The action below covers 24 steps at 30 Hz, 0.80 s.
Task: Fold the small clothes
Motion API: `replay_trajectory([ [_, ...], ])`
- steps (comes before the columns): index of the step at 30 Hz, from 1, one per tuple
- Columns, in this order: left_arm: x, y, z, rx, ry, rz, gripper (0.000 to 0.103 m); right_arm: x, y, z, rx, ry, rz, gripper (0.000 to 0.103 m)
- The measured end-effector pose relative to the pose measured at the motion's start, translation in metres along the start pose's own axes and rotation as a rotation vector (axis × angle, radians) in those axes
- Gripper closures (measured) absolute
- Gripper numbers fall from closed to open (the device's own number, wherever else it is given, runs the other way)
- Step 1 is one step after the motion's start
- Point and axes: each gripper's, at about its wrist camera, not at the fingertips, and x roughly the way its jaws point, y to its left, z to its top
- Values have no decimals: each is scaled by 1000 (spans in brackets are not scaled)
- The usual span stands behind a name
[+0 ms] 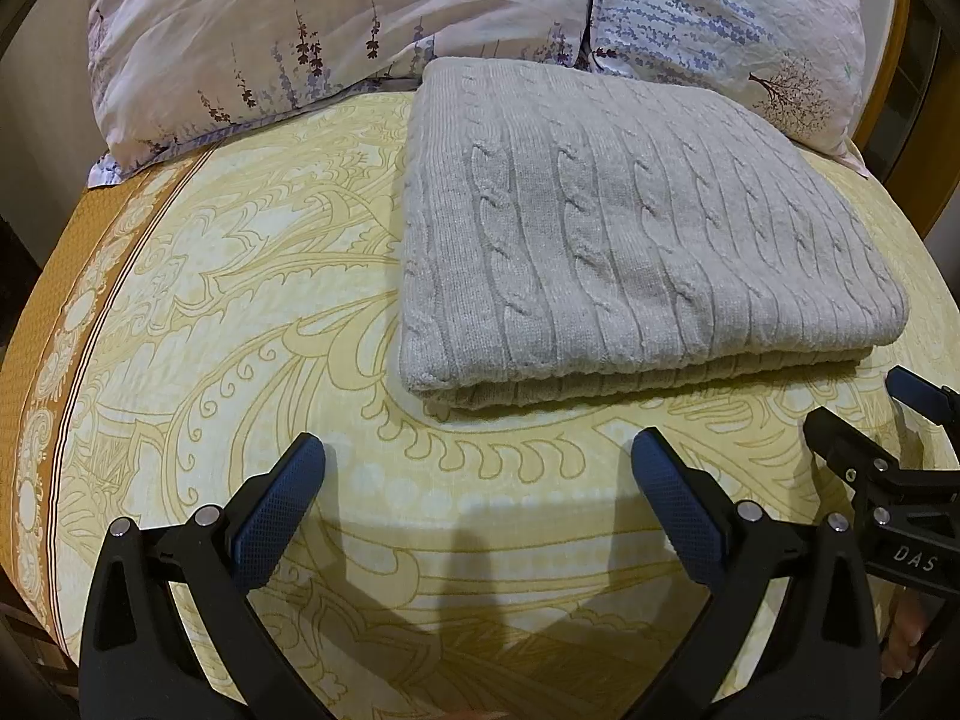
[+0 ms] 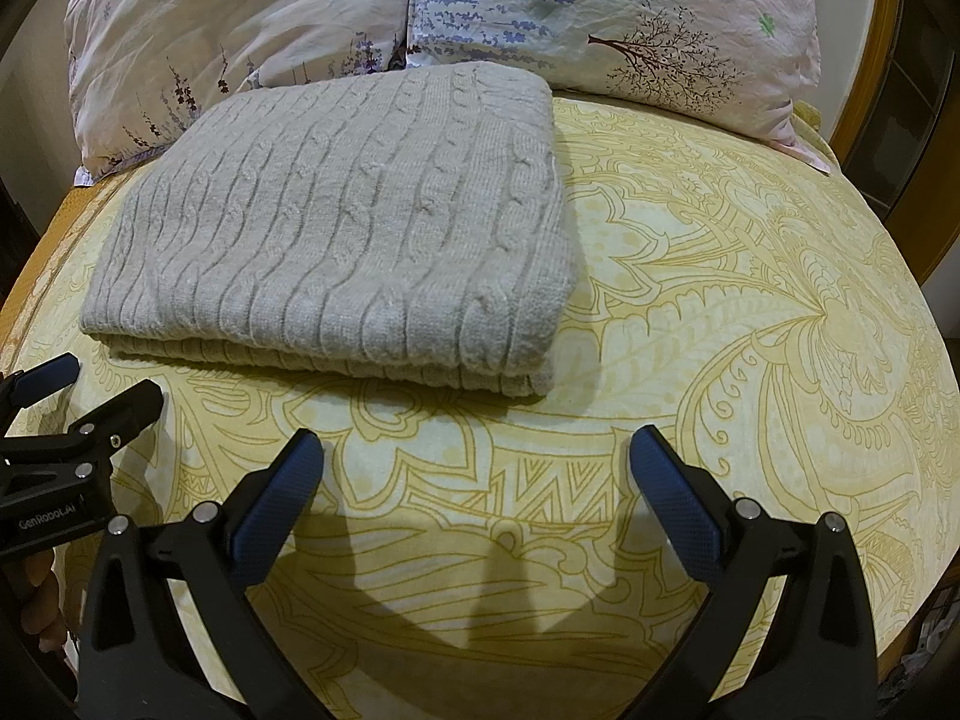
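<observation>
A grey cable-knit sweater [image 1: 636, 240] lies folded into a flat rectangle on the yellow patterned bedsheet [image 1: 252, 312], its folded edge facing me. It also shows in the right wrist view [image 2: 342, 228], up and to the left. My left gripper [image 1: 477, 450] is open and empty, hovering over the sheet just in front of the sweater's near left part. My right gripper [image 2: 474, 450] is open and empty, in front of the sweater's near right corner. The right gripper shows at the left wrist view's right edge [image 1: 864, 414], and the left gripper at the right wrist view's left edge [image 2: 108, 387].
Two floral pillows [image 1: 336, 30] [image 2: 630, 18] lean at the head of the bed, right behind the sweater. The sheet's brown border [image 1: 72, 276] marks the bed's left edge. A wooden frame [image 2: 882, 78] curves at the far right.
</observation>
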Motion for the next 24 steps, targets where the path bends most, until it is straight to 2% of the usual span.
replay_trajectory([
  [24,1,1,1,-10,9,6,1,0,0,0,0,0,0,2],
])
